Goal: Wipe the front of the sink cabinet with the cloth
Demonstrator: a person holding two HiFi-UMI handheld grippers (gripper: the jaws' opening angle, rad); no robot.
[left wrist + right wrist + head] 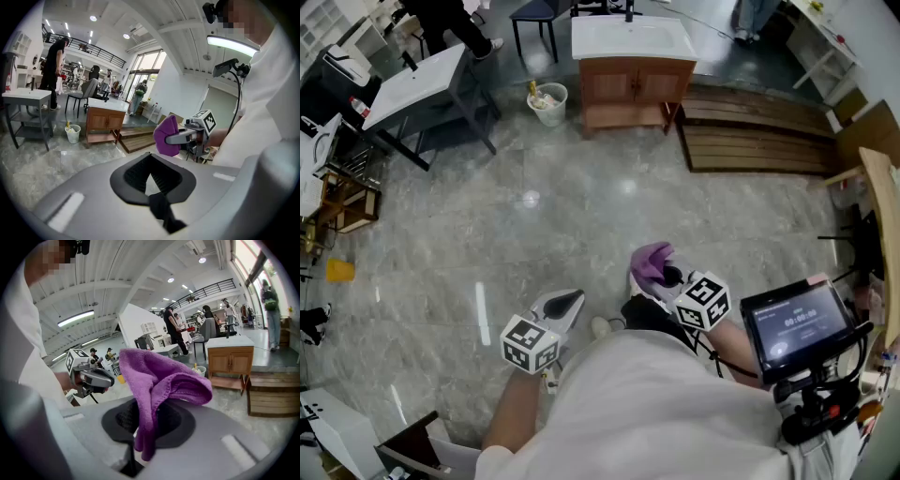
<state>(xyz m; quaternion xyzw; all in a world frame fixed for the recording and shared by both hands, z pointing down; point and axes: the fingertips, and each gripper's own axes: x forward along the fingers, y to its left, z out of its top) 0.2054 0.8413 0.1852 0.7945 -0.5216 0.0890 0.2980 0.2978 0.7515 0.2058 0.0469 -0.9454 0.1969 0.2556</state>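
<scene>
**A:** Where did each cam sit?

**B:** Head cam looked steeply down past the person's chest, with the sink cabinet (633,89) far off. Gripper cams rode behind their own jaws, facing out level. The cloth (159,380) was close up in the right one.

**A:** Overlap?

**B:** All three caught the cabinet. Left cam saw the right gripper (169,139), right cam the left gripper (108,380).
</scene>
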